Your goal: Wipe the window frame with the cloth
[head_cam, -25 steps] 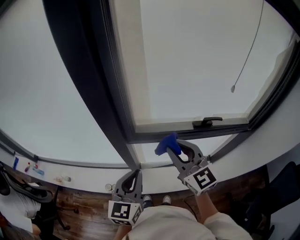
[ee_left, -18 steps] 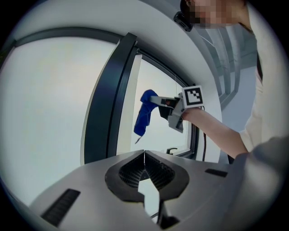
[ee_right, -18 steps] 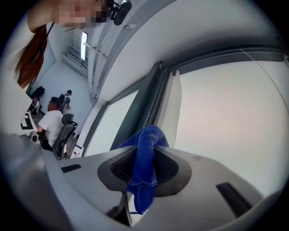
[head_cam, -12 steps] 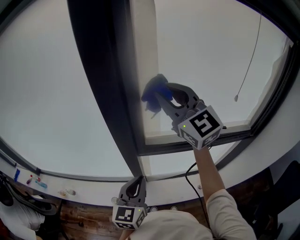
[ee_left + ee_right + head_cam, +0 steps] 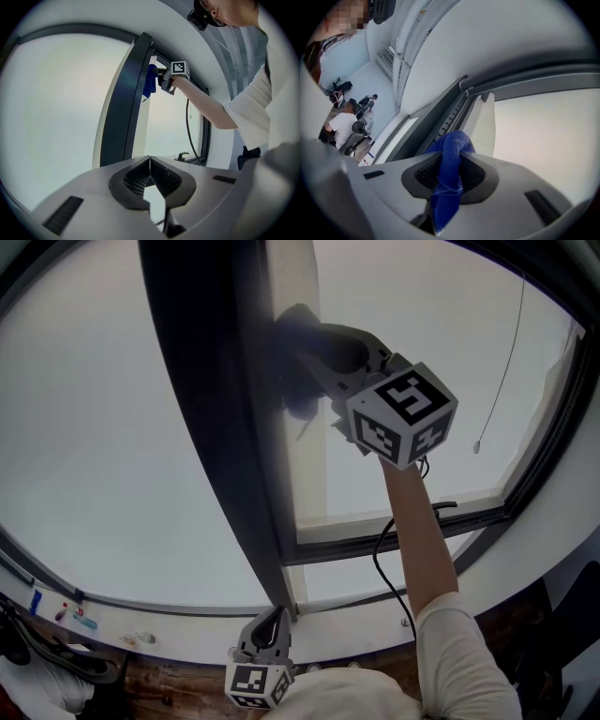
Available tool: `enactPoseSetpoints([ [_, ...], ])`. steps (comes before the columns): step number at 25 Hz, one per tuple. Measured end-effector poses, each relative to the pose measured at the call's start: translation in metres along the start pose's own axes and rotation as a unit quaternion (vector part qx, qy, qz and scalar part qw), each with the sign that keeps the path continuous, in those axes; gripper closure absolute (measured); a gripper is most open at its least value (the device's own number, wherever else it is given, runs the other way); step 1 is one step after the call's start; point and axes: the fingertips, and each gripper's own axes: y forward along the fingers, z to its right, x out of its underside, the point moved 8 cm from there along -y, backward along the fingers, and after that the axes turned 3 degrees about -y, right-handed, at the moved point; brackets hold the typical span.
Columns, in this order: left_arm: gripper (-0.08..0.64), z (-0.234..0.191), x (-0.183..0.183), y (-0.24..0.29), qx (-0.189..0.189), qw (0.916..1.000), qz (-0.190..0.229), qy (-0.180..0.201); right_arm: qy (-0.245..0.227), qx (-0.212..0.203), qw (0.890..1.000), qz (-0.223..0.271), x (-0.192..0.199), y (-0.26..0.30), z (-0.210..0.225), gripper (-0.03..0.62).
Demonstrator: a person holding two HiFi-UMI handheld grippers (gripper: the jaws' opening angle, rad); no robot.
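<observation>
Head view, counts: two grippers, one cloth, one frame upright. The right gripper (image 5: 307, 351), raised on an outstretched arm, has its jaws clamped on the single blue cloth (image 5: 449, 171). The cloth lies against the edge of the dark window frame (image 5: 202, 427) and is dim and partly hidden behind the jaws in this view. The left gripper (image 5: 270, 622) sits low near the sill, jaws closed together with nothing between them. One window handle (image 5: 444, 507) and one pull cord (image 5: 507, 348) show; the cord's upper end is cut off.
</observation>
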Motion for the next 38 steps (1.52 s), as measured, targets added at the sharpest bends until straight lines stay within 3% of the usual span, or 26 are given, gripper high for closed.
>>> enactPoseSetpoints([
  [7, 0.551, -0.009, 0.000, 0.001, -0.009, 0.9999, 0.000, -0.007, 0.002, -0.015, 1.000, 0.012, -0.005, 0.019, 0.004, 0.500],
  [15, 0.551, -0.011, -0.003, 0.007, -0.002, 1.0000, 0.001, -0.003, 0.004, 0.003, 1.000, 0.020, -0.001, 0.019, 0.000, 0.506],
  [38, 0.551, -0.009, 0.001, 0.001, 0.010, 0.9999, -0.006, -0.002, 0.017, 0.001, 1.000, -0.003, 0.026, 0.007, -0.020, 0.511],
])
